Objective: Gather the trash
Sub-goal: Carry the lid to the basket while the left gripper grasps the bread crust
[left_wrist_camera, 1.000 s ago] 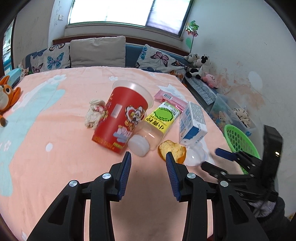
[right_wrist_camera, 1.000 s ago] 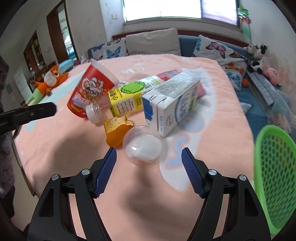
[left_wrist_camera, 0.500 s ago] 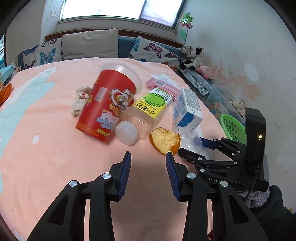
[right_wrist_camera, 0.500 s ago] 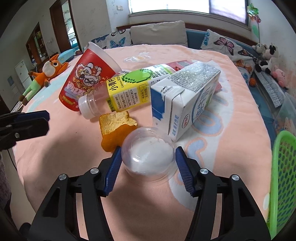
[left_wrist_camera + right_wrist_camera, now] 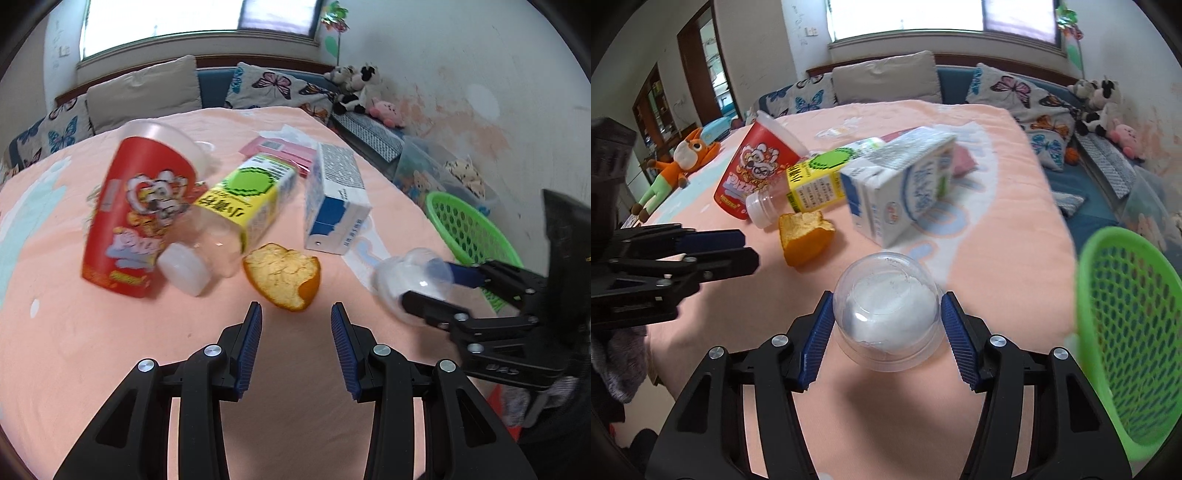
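Right wrist view: the clear plastic cup [image 5: 886, 314] sits pinched between the right gripper [image 5: 886, 332] pads, lifted off the peach bedspread [image 5: 997, 229] — likely bound for the green basket [image 5: 1126, 332] alongside. Left gripper [image 5: 295, 339] hangs parted and empty short of the orange peel [image 5: 282, 275]. Label text on the milk carton [image 5: 901, 192] is too blurred to read.

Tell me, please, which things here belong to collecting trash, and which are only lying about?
Job:
clear plastic cup, held in the right hand-held gripper
orange peel
milk carton
yellow-label bottle
red cup
green basket

Lying about:
fox plush
butterfly pillows
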A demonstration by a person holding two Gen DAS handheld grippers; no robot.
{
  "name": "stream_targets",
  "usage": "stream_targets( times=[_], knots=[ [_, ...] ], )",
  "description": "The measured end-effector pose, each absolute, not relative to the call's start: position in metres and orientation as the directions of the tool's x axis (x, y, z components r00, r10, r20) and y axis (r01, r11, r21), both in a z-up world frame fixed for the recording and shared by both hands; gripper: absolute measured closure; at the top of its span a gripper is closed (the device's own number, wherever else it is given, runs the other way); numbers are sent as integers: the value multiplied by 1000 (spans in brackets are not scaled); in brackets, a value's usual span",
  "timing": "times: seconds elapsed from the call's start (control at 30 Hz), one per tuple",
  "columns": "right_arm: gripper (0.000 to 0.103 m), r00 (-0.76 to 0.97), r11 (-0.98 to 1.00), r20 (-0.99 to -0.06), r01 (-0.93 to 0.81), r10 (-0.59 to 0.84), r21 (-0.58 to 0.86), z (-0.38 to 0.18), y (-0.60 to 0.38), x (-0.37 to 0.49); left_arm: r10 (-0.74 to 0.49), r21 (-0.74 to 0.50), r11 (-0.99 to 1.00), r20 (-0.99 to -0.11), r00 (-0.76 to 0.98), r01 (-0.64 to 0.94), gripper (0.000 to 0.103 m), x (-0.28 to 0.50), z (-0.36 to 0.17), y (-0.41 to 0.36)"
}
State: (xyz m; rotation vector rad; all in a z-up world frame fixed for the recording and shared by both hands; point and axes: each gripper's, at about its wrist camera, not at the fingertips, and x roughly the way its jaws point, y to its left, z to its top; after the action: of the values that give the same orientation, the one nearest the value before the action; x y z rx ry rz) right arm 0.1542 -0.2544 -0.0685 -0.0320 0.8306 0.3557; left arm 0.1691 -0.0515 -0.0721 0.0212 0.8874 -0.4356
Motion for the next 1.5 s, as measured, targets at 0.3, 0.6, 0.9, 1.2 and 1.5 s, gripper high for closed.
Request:
stream_targets(
  times=[0.3, 0.6, 0.9, 1.2, 1.5],
  knots=[
    [44, 643, 962, -719, -235, 263, 141, -65, -292, 141, -306, -47, 904, -764, 568, 424, 65, 185, -78, -84],
    [44, 658, 971, -715, -184, 235, 151, -63, -312, 131, -271, -7, 905, -781, 563, 426, 79, 200, -90, -93],
    [44, 679, 977, -703, -143, 212, 157, -57, -329, 122, -332, -68, 892, -770, 544, 447, 95, 188, -83, -90],
    [44, 709, 987, -690, -57, 145, 149, -46, -367, 109, -468, -183, 839, -724, 507, 513, 95, 161, -51, -104],
    [44, 720, 992, -693, 56, 37, 111, -40, -422, 107, -557, -222, 769, -694, 456, 600, 95, 161, -27, -157]
  ],
)
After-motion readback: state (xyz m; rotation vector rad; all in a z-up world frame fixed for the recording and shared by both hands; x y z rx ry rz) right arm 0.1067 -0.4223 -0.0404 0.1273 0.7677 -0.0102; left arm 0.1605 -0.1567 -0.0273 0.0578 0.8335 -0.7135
